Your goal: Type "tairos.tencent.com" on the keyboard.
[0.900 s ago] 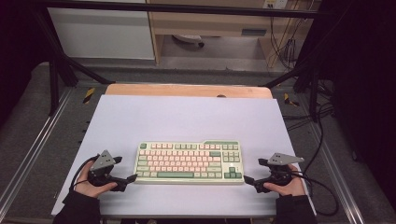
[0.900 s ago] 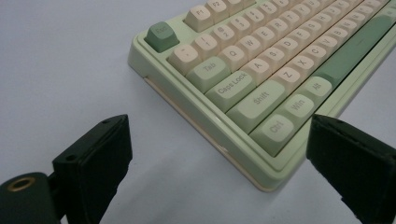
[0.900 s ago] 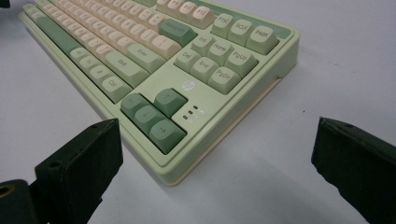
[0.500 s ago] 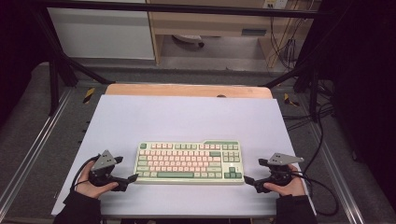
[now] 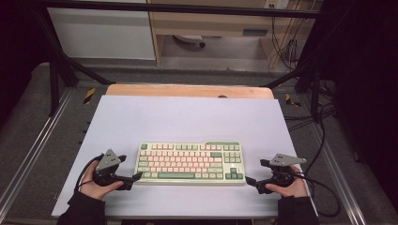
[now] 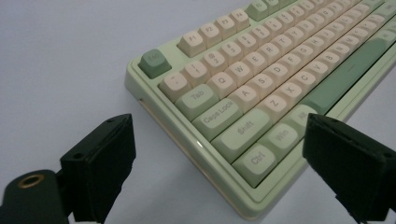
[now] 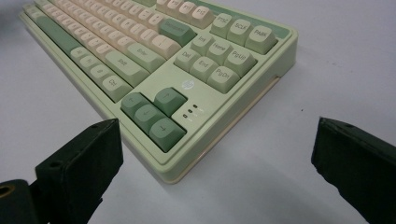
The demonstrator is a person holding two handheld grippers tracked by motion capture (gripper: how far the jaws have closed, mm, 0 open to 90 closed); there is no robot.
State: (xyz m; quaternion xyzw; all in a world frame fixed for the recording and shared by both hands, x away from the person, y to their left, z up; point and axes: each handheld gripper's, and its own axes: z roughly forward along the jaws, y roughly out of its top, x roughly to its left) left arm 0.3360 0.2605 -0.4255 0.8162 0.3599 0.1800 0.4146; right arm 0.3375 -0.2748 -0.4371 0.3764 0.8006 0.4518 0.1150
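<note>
- High view: we hold the left tongs [image 5: 137, 176] and right tongs [image 5: 250, 180] at either end of the keyboard [image 5: 189, 163], near the table's [image 5: 187, 119] front edge.
- Left gripper view: our tongs gape wide, empty, bracketing the corner; we should close squarely on the case.
- Right gripper view: equally wide, empty; we grip both ends level.

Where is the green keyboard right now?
In the high view, the keyboard lies flat near the front of the white table, between the left gripper and the right gripper, each at one end.
</note>
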